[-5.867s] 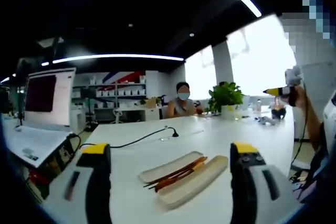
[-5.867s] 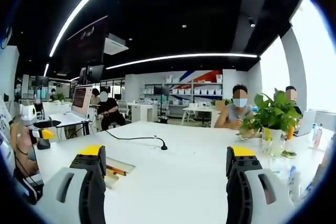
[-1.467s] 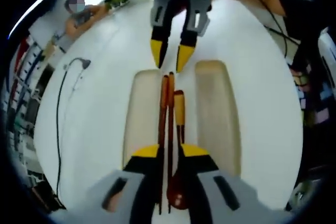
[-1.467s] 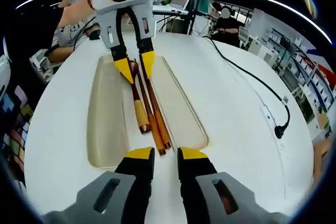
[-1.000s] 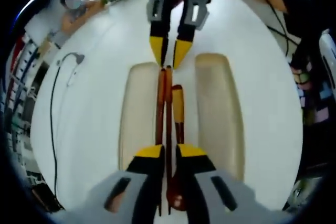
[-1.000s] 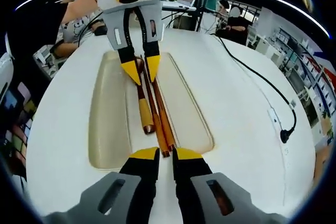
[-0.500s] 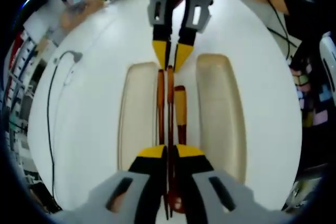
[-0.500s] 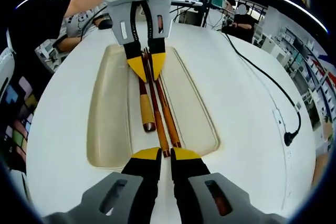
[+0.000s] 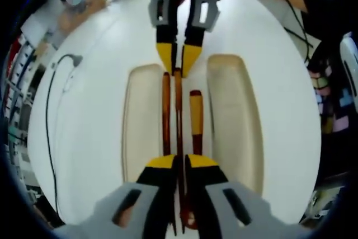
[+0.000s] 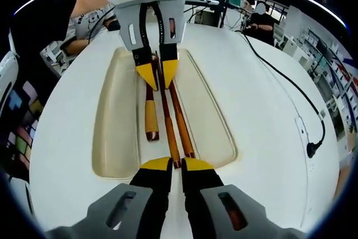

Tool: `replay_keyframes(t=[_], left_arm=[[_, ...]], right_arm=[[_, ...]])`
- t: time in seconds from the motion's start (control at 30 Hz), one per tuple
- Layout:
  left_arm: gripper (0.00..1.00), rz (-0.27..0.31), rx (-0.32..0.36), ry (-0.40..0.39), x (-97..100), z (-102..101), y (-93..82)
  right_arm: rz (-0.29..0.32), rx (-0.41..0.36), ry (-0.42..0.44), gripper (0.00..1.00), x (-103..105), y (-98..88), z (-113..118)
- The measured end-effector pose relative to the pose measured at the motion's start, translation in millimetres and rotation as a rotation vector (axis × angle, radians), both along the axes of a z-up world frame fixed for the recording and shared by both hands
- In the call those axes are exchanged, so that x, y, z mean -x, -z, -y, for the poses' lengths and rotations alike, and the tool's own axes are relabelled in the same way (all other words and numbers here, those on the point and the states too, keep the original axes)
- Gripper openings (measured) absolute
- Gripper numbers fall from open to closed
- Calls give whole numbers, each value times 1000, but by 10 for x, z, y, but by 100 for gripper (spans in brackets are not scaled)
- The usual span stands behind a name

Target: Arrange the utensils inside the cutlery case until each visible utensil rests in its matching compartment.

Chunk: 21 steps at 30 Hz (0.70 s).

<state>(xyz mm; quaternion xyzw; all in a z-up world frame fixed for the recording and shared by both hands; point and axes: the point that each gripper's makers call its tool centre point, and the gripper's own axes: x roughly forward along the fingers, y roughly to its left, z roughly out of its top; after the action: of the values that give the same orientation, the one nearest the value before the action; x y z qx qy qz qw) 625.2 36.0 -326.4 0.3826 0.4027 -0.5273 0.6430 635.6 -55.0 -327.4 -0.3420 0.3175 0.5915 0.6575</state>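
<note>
Both tongs pinch one chopstick (image 10: 166, 121) end to end, left tongs (image 9: 179, 163), right tongs (image 10: 170, 165), over the case (image 10: 210, 118) on the surface (image 10: 268, 138); uneven lifting could twist it free or knock the spoon (image 10: 150, 117).

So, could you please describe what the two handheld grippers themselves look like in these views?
Both are alike. The left gripper has light grey moulded arms with slotted cut-outs, running into black jaws capped with yellow tips. The right gripper matches it. Seen from the front in the opposite view, each has a pale grey-white housing with a yellow-ringed dark round part, and dark cables run down its slotted arms.
</note>
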Motion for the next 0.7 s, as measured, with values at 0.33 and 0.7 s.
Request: replay_keyframes(t=[0.33,0.7], left_arm=[[5,-55,-33,-20,-17,5,16],[4,-132,11,-57,-9,-5,-23]], right_arm=[[-32,-5,-3,4,59,5,-29],[-9,-50,33,5,6,-80,-29]])
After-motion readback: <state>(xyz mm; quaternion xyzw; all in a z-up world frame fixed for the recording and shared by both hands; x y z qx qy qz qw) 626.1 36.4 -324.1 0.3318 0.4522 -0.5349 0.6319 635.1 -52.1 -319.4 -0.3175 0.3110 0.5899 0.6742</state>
